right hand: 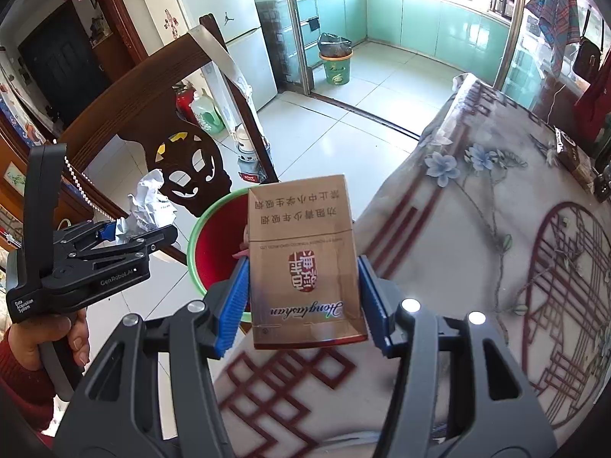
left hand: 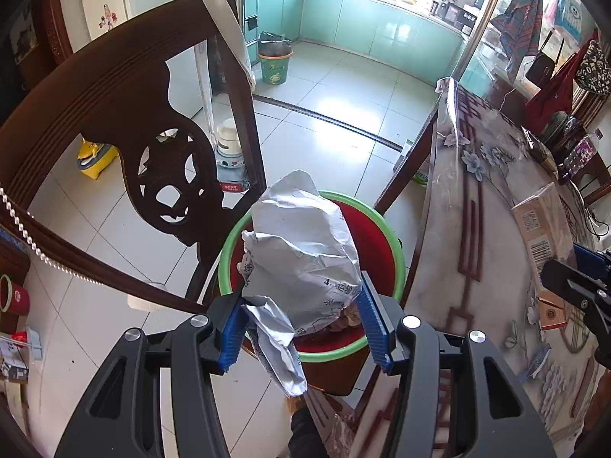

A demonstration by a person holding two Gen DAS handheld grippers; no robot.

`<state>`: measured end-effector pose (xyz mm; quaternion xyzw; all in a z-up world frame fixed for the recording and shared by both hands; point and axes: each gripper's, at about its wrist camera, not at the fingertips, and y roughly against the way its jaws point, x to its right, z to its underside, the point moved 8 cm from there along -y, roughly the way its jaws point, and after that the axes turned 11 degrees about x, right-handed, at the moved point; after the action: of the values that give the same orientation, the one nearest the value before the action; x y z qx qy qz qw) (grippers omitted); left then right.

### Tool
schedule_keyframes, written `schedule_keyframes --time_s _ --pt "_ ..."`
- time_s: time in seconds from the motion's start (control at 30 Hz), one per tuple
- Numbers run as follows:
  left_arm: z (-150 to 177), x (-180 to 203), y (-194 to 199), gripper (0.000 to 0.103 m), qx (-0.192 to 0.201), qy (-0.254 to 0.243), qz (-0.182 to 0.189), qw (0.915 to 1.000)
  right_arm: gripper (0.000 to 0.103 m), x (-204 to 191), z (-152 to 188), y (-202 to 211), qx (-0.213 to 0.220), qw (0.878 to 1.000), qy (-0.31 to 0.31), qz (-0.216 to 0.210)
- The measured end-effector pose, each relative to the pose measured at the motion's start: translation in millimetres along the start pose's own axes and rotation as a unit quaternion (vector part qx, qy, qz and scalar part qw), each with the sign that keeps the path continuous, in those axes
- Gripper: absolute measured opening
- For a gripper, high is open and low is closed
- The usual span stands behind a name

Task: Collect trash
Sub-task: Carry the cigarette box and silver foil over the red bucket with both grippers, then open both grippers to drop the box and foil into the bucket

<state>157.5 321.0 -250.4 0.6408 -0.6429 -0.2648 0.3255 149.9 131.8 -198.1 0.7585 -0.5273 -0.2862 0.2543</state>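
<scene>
Left hand-held gripper (left hand: 303, 326) clamps a crumpled paper (left hand: 301, 252), blue pads pressing both sides, a loose tail hanging below the jaws. Paper sits in the air over the bin (left hand: 382, 229), a red bin with a green rim, standing on the floor at 12 o'clock from the gripper, between the chair (left hand: 126, 114) at 10 o'clock and the worktop (left hand: 477, 198) at 2 o'clock.

Right hand-held gripper (right hand: 301, 307) grips a tan cigarette pack (right hand: 303, 259) by its long sides, pack upright, print upside down. The pack hangs above the worktop edge, bin rim just beside it at 10 o'clock. A hand (right hand: 57, 339) in a red sleeve (right hand: 19, 381) holds the left gripper at 9 o'clock. A second green bucket (right hand: 338, 66) stands well apart on the kitchen floor at 12 o'clock.
</scene>
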Motion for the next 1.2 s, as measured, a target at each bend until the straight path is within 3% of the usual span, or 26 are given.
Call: schedule_keyframes --time_s 0.6,1.2 --pt "-13.2 -33.9 -40.9 0.05 -0.024 0.004 0.018 0.9995 0.053 -31.3 -6.3 -61.4 -0.045 0.999 -0.003 0.004" --pt "16.6 -43.9 -116.4 0.05 -0.106 0.017 0.011 0.9942 0.053 -31.6 10.8 -134.9 -0.097 0.995 -0.029 -0.018"
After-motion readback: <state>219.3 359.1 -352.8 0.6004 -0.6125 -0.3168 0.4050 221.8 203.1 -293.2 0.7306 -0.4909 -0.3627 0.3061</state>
